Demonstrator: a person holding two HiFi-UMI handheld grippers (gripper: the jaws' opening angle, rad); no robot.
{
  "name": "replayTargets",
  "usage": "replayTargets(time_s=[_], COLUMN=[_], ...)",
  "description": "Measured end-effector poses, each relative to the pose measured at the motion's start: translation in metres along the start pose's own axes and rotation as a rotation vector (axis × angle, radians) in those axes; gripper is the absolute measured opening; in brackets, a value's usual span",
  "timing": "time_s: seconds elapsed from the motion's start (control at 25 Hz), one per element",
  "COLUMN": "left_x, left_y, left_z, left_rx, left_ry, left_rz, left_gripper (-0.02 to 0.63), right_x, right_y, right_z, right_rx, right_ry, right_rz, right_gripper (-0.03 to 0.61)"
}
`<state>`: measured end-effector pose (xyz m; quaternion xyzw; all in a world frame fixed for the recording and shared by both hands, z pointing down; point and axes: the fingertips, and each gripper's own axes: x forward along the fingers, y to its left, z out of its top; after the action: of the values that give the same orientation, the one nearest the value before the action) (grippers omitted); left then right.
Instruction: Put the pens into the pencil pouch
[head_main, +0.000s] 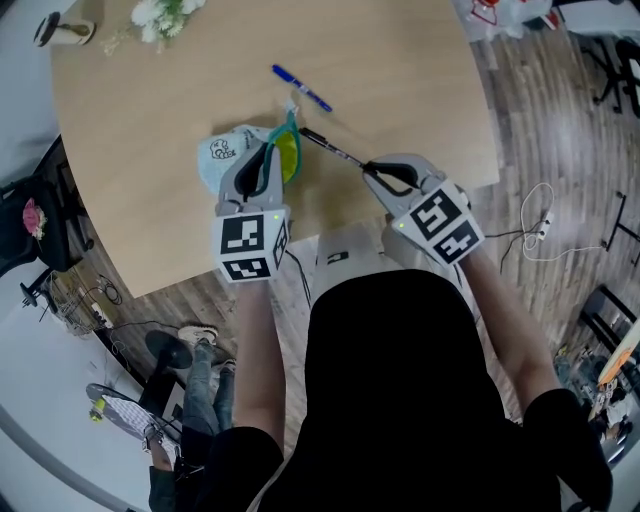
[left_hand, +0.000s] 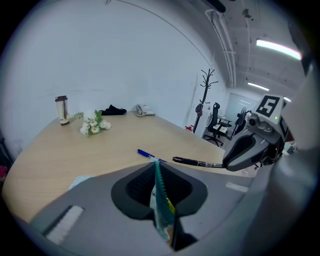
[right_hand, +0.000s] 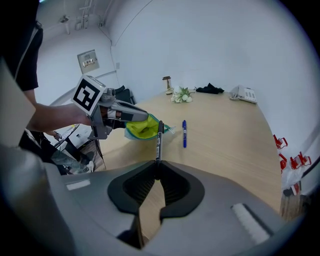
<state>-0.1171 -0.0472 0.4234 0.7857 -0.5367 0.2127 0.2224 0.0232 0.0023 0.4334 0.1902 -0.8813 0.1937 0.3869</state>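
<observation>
Left tool (head_main: 268, 162): pinching pouch (head_main: 226, 152) rim, mouth open.
Right tool (head_main: 371, 169): gripping black pen (head_main: 330, 147), tip at pouch's three o'clock.
Blue pen (head_main: 301, 88): on bench (head_main: 410, 70), pouch's one o'clock.
Progress: seemingly none in yet; two to go.

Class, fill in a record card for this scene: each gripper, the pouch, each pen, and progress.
Left gripper: jaws shut on the zip edge of the pencil pouch
Right gripper: jaws shut on one end of the black pen
Pouch: mouth open, yellow-green lining showing
Black pen: tip near the pouch's mouth, not inside
Blue pen: lying on the table beyond the pouch, untouched
Progress: no pen seen in the pouch yet
</observation>
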Motion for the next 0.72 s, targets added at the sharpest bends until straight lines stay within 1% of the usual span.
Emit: replayTargets(time_s=[0.2,0.44,0.72], left_x=[-0.003,-0.009,-0.016], left_y=[0.000,-0.003,-0.009], left_z=[-0.001,-0.002,-0.007], left_rx=[0.004,0.015,0.020], left_ry=[0.003,-0.004,-0.005], left_rz=[-0.003,-0.007,-0.009], left_gripper=[0.025,0.025,0.026], right_x=[0.008,0.016,0.025], right_y=[0.013,0.028,0.040], right_z=[-0.001,-0.003,-0.004], right_rx=[-0.031,-0.090,-0.115], right_ry=[0.021,0.051,0.071], right_rz=[0.031,0.045,0.066], right_gripper=[0.043,0.043,0.043])
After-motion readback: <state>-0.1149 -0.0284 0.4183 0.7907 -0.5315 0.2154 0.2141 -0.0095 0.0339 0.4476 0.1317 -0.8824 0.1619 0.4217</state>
